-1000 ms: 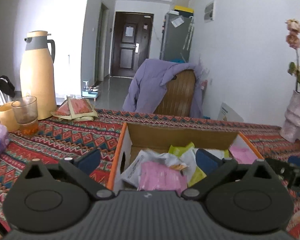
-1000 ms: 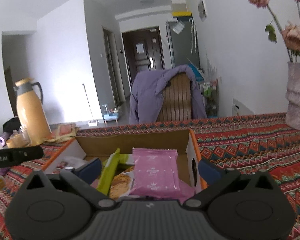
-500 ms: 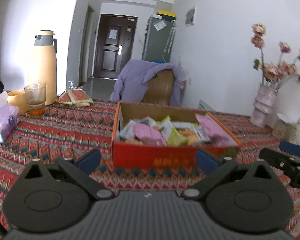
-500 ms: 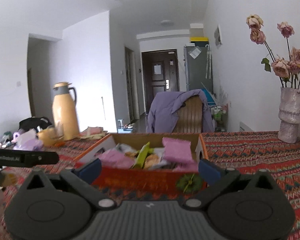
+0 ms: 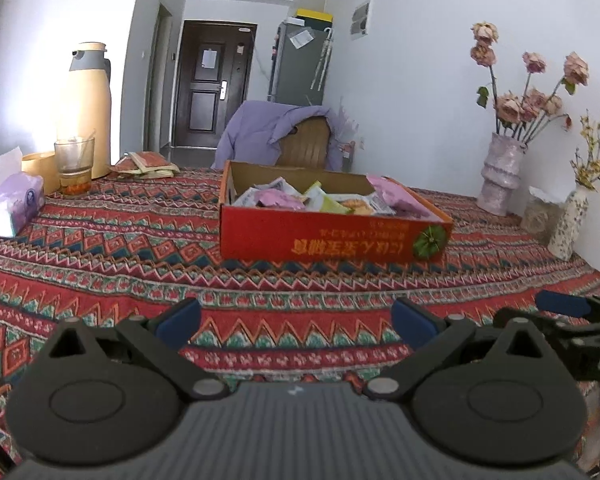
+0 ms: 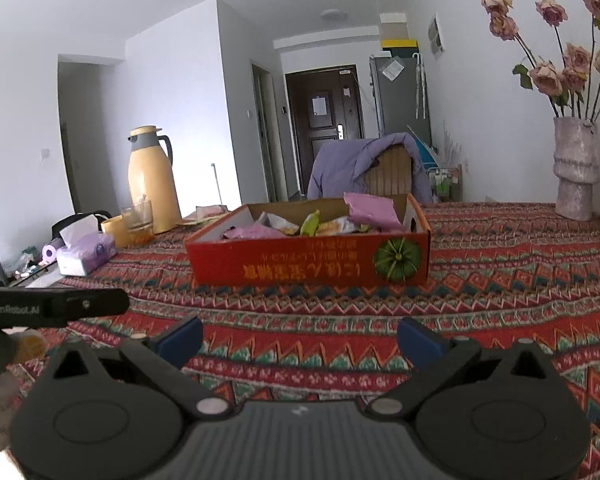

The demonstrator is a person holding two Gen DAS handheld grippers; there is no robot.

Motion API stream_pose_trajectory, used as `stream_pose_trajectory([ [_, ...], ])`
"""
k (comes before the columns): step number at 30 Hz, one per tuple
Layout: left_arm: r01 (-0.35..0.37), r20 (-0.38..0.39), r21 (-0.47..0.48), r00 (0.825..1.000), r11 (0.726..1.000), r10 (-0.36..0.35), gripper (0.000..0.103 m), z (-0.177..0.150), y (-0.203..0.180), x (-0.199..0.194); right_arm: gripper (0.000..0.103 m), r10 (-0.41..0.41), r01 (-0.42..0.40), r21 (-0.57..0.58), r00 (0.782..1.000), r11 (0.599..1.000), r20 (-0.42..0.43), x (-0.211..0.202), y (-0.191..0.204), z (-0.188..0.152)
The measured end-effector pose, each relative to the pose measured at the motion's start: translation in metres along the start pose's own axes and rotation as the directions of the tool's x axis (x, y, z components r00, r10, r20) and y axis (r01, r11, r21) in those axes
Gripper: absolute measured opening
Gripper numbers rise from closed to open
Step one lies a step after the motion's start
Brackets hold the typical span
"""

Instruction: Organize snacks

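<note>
left wrist: left gripper [image 5: 296, 316] and right gripper [image 6: 300, 336] gape empty — snack box [image 5: 332, 240] well ahead.

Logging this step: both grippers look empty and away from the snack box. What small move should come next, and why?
Probably hold both back. The left gripper and right gripper are open and empty, the snack packets already lie inside the red cardboard box, and no loose packet shows on the tablecloth.

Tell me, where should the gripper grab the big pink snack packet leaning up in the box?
Probably by its raised upper edge, coming from above. The pink snack packet leans on the red box's right end wall with that crinkled edge poking over the rim, while its lower part is buried among other packets.
</note>
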State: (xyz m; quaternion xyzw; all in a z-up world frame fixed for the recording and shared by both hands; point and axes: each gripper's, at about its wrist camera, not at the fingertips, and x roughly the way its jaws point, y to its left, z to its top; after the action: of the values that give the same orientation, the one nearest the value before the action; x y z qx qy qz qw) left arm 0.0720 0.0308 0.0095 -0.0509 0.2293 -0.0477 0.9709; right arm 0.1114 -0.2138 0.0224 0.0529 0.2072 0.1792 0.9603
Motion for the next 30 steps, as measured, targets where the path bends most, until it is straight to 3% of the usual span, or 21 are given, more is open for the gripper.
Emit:
stream_pose_trajectory([
  [12,0.01,-0.05,-0.009,0.999,1.0,-0.01,0.103,-0.018,-0.003,0.003,0.103,-0.028,0.029,0.043,0.999,0.999,-0.027,0.002,-0.003,-0.01],
  [30,0.008,-0.053,-0.018,0.999,1.0,-0.009,0.103,-0.019,0.002,0.002,0.103,-0.037,0.039,0.044,0.999,0.998,-0.032,0.003,-0.004,-0.01],
])
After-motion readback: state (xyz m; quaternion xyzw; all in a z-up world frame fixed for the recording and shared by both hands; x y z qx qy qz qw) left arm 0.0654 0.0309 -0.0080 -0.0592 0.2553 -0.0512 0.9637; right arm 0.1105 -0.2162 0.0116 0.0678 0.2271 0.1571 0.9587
